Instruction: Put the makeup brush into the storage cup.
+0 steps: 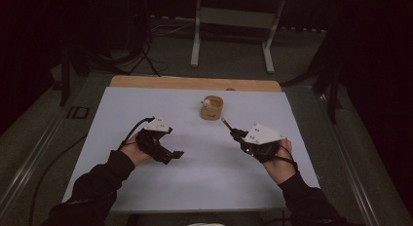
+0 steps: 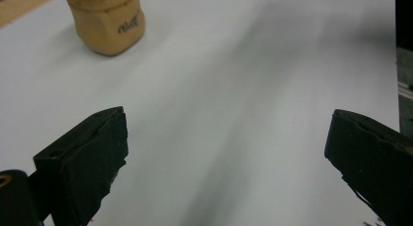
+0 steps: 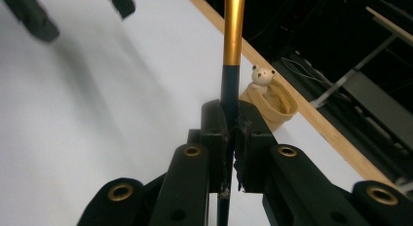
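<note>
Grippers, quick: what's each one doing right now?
Left gripper: open, holding nothing.
Right gripper: shut on the pen, near the holder.

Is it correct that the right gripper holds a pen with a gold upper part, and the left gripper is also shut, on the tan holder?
Not fully. The right gripper does clamp the pen, gold above black. But the left gripper is open: the left gripper view shows its jaws wide apart with nothing between them, and the tan holder stands apart, farther off on the white mat.
</note>
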`<state>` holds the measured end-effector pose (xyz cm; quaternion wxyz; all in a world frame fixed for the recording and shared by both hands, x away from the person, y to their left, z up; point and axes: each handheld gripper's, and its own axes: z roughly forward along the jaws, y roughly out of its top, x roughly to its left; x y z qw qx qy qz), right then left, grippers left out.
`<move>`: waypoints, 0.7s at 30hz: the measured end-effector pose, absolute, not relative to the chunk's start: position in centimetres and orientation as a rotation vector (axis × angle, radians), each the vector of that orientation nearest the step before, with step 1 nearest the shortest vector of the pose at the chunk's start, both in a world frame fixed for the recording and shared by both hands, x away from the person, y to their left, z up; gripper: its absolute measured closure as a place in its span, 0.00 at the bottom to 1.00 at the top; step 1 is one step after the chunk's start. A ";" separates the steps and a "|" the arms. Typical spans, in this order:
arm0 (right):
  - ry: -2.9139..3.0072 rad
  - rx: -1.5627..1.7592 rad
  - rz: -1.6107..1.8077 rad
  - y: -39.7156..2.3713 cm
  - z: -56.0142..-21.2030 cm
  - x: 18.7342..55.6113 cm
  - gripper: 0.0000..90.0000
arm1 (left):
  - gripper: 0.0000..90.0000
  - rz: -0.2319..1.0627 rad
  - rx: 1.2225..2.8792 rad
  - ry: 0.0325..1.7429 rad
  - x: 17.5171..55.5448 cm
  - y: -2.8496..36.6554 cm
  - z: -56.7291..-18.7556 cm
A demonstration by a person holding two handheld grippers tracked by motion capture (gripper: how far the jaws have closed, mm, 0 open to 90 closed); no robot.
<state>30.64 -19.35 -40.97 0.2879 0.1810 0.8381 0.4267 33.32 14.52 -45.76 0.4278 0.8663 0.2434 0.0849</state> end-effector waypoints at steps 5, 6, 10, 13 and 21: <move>2.192 0.571 1.253 -19.8 -40.2 31.2 0.93 | 0.03 0.209 2.137 0.616 32.6 15.3 -46.4; 2.181 0.577 1.268 -19.9 -40.0 31.2 0.93 | 0.03 0.209 2.132 0.627 32.5 15.4 -46.6; 2.136 0.596 1.308 -20.0 -39.5 31.5 0.93 | 0.03 0.215 2.108 0.650 31.8 16.1 -47.1; 2.107 0.642 1.355 -20.2 -39.4 31.9 0.93 | 0.03 0.221 2.075 0.667 31.4 16.7 -47.3; 2.061 0.757 1.442 -20.8 -39.4 32.9 0.93 | 0.03 0.255 2.036 0.684 30.1 17.9 -47.8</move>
